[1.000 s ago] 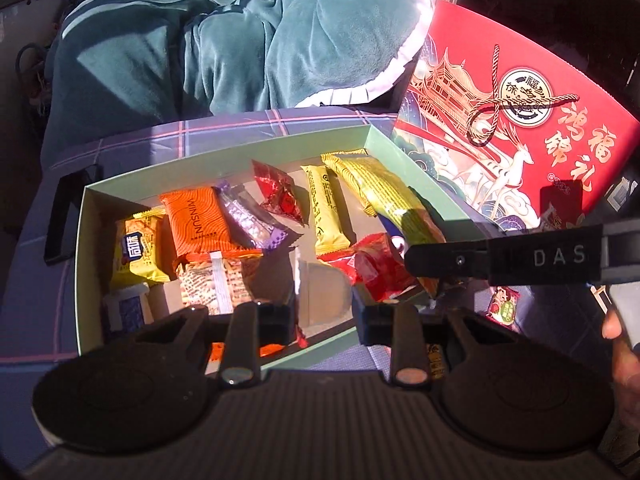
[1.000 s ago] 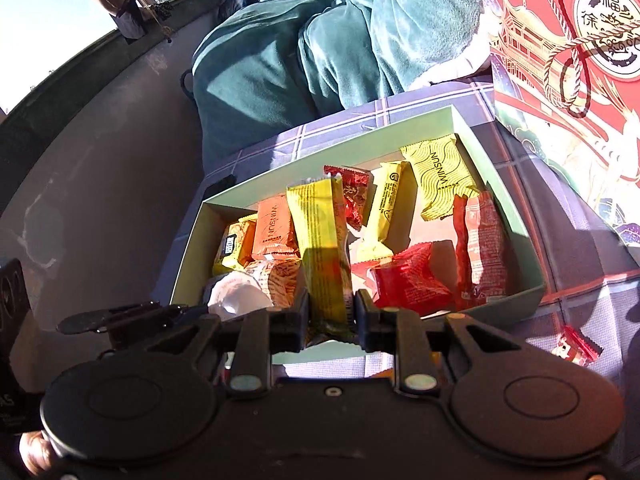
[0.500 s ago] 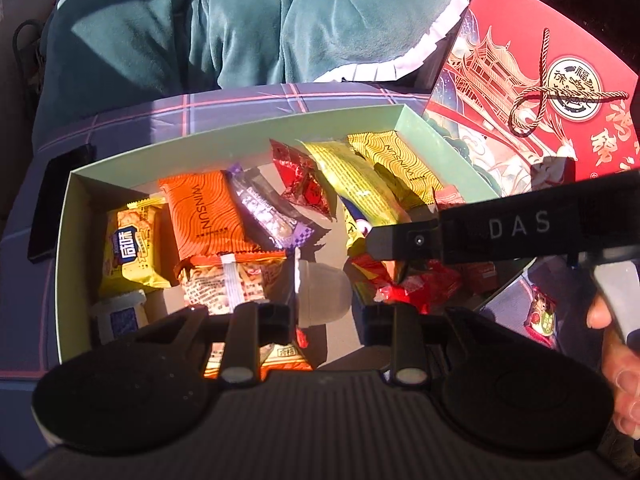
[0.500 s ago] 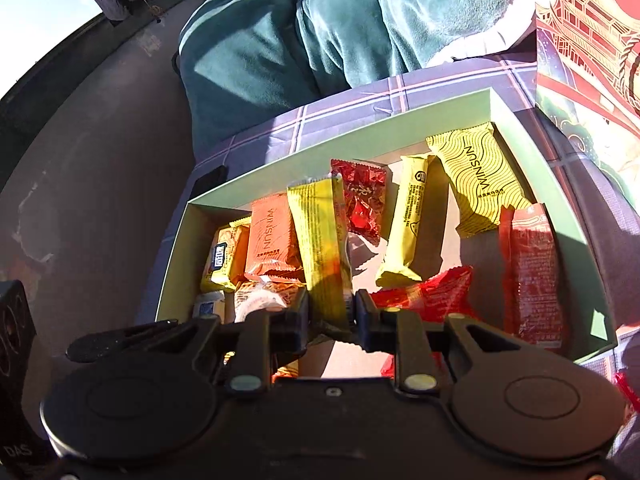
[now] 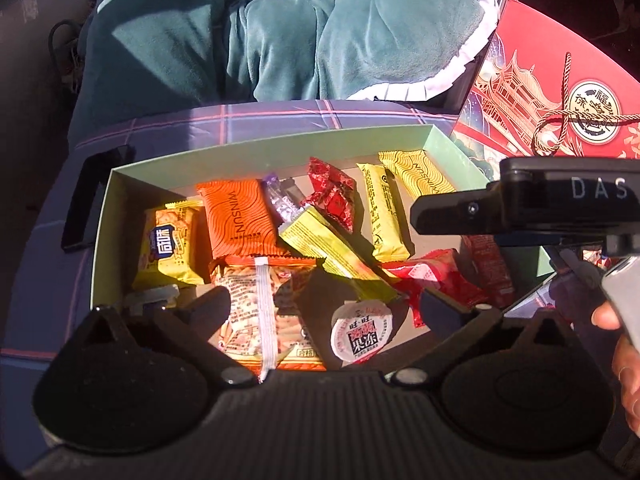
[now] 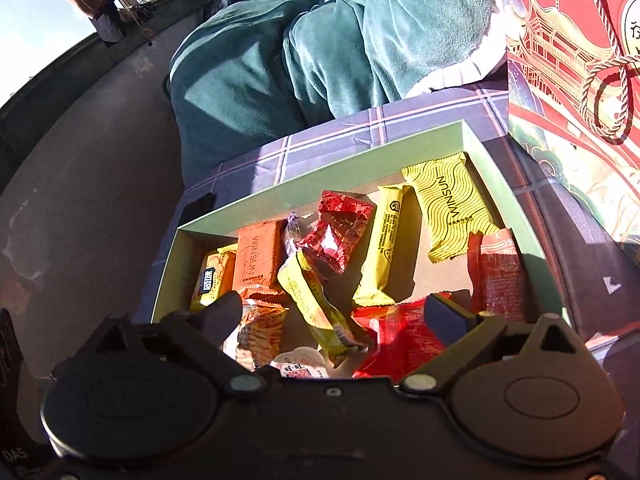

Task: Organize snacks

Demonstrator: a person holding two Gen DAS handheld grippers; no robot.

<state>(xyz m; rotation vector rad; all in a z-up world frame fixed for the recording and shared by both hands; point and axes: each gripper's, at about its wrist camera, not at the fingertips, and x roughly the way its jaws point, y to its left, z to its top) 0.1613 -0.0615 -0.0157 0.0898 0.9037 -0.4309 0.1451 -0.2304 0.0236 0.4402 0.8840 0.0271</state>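
A home bedroom: a plaid bedsheet (image 5: 248,120), a rumpled teal blanket (image 5: 280,28) at the far side, sunlight falling across.

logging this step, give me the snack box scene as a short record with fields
container: green box on plaid cloth
contents: orange packet, jelly cup, long yellow bar, red packets, other snacks
left gripper: jaws opening, nothing gripped, above jelly cup
right gripper: jaws opening, long yellow bar lies loose between
beside box: red gift lid

Bright wrappers in a pale green box

Pale green cardboard box (image 5: 448,144) mid-frame holds an orange wavy-lined foil packet (image 5: 240,220), yellow wavy-lined packet (image 6: 452,204) and glossy red wrappers (patterned); purple plaid cloth (image 5: 280,120) beneath, teal plush fabric (image 5: 280,28) above.
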